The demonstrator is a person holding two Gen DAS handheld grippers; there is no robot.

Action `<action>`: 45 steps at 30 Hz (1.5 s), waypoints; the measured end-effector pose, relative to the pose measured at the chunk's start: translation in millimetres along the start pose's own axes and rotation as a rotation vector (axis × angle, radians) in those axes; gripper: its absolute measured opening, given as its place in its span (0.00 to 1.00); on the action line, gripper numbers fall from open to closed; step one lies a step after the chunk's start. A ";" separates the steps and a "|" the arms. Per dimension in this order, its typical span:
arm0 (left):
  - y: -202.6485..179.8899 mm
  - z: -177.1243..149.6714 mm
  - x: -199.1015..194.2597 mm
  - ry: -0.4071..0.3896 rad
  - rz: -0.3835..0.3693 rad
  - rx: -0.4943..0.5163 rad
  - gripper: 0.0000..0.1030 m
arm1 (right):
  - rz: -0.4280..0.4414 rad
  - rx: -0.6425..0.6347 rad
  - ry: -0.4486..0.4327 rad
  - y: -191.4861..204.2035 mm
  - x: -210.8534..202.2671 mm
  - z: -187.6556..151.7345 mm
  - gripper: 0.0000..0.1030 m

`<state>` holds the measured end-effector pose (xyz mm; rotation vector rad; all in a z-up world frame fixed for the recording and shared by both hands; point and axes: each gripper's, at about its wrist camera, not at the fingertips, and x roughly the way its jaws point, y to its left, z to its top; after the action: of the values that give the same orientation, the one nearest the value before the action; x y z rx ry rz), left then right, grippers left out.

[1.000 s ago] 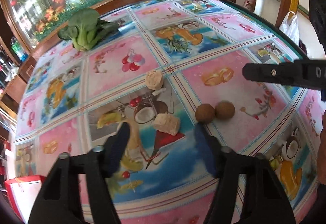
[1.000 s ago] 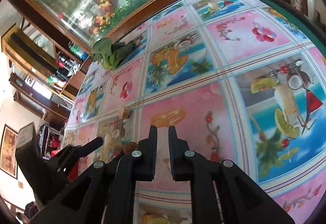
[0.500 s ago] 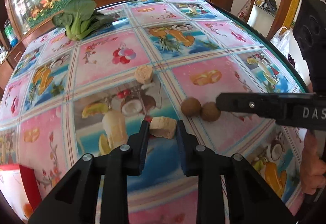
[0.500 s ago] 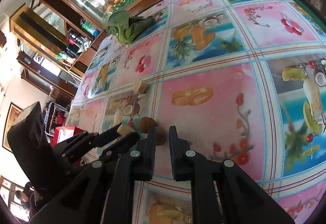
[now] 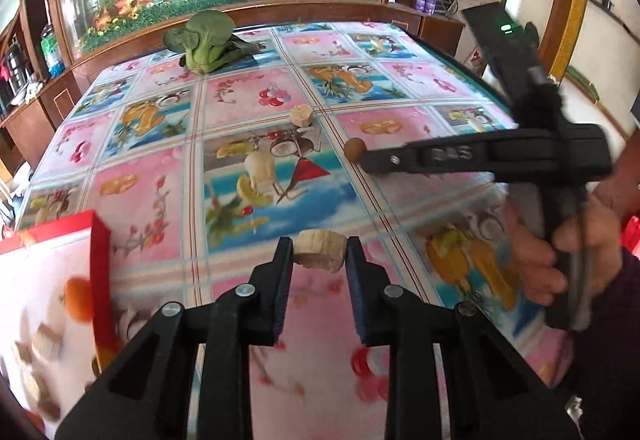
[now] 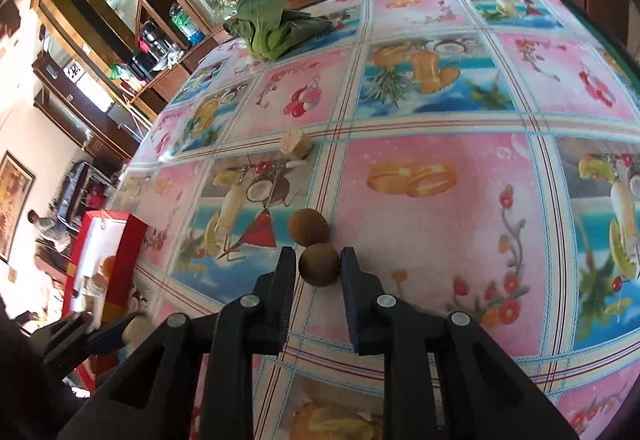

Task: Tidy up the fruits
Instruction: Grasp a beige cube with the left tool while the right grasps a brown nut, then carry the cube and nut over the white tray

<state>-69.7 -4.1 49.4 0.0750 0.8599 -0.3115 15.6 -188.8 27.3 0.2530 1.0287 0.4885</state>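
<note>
Left hand-held gripper (image 5: 319, 254) now grips one pale fruit chunk (image 5: 320, 251), lifted off the surface (image 5: 256, 107) toward the red box (image 5: 100, 260) at the near left edge. Right hand-held gripper (image 6: 319, 267), previously closed, now brackets one of two brown round fruits (image 6: 319, 264); grip unconfirmed. Count: two pale chunks, second (image 5: 301, 115) mid-surface; one leafy green (image 5: 208, 41), far edge.

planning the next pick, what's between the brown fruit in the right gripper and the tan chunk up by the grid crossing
In the right wrist view, a second brown fruit lies just beyond the held brown fruit. Past it, only printed tablecloth stretches up to the tan chunk.
</note>
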 end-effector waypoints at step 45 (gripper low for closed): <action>277.6 -84.8 -111.7 -0.045 0.376 -0.554 0.28 | 0.213 -0.329 0.103 303.4 101.8 -22.0 0.19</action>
<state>-116.8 303.1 61.7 -0.2827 0.8428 0.2806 -42.1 124.1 67.8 0.0436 1.0085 0.8614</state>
